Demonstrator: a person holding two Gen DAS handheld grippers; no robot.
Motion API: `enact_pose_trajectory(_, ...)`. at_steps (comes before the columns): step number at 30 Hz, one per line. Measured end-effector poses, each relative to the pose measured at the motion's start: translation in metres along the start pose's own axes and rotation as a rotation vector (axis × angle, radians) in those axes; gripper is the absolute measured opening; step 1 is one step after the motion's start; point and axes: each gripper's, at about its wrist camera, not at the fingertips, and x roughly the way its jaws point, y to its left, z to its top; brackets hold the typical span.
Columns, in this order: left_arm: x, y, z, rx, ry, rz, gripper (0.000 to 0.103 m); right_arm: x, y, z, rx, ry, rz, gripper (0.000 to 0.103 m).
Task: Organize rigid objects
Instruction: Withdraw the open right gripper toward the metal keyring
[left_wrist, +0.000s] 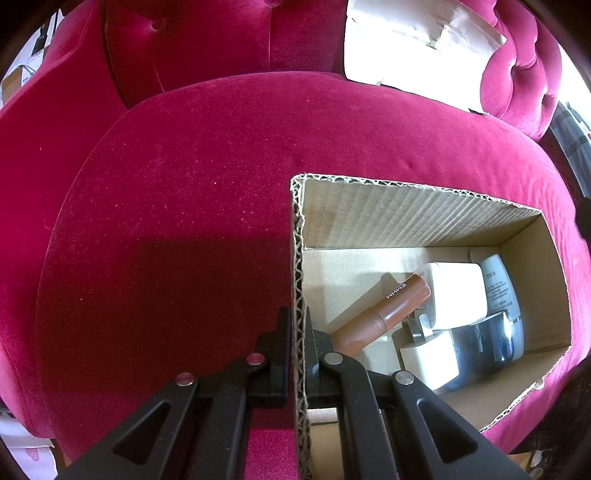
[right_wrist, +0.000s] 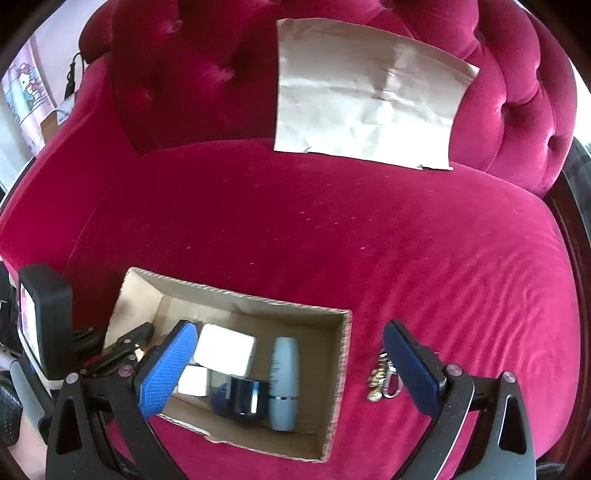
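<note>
An open cardboard box (left_wrist: 424, 221) is seen standing on the seat of a crimson velvet sofa (left_wrist: 184, 184). The left gripper (left_wrist: 297, 343) is clenched on the box's near left wall, with one jaw outside the corrugated edge and the other inside.

Inside the box, a brown tube (left_wrist: 384, 314) is laid slanted, its upper end resting against a large white adapter (left_wrist: 456, 295). A smaller white adapter (left_wrist: 430, 356) is seen in front of it, a dark glossy jar (left_wrist: 491, 339) just beside that, and a pale blue bottle (left_wrist: 500, 284) lies along the right wall.

The right gripper (right_wrist: 288, 369) is held above the box's right side with its jaws released and spread wide; nothing is grasped between the blue pads (right_wrist: 168, 369). One pad is seen over the box, the other over the seat outside it. A bunch of keys with small charms (right_wrist: 382, 378) is seen lying on the velvet just outside the box's right wall, partly hidden by the right jaw.

A crumpled sheet of brown paper (right_wrist: 365, 96) is propped against the tufted backrest, well apart from the box.
</note>
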Motion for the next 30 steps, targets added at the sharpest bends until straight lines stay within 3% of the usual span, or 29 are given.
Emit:
enact_pose_trajectory(12, 0.0, 0.0, -0.001, 0.0, -0.001, 0.0, 0.003, -0.013, -0.056, 0.005, 0.016, -0.01, -0.036, 0.103)
enact_pose_trajectory(30, 0.001, -0.001, -0.001, 0.003, 0.0, 0.004, 0.003, -0.002, -0.108, -0.026, 0.002, -0.007, -0.084, 0.103)
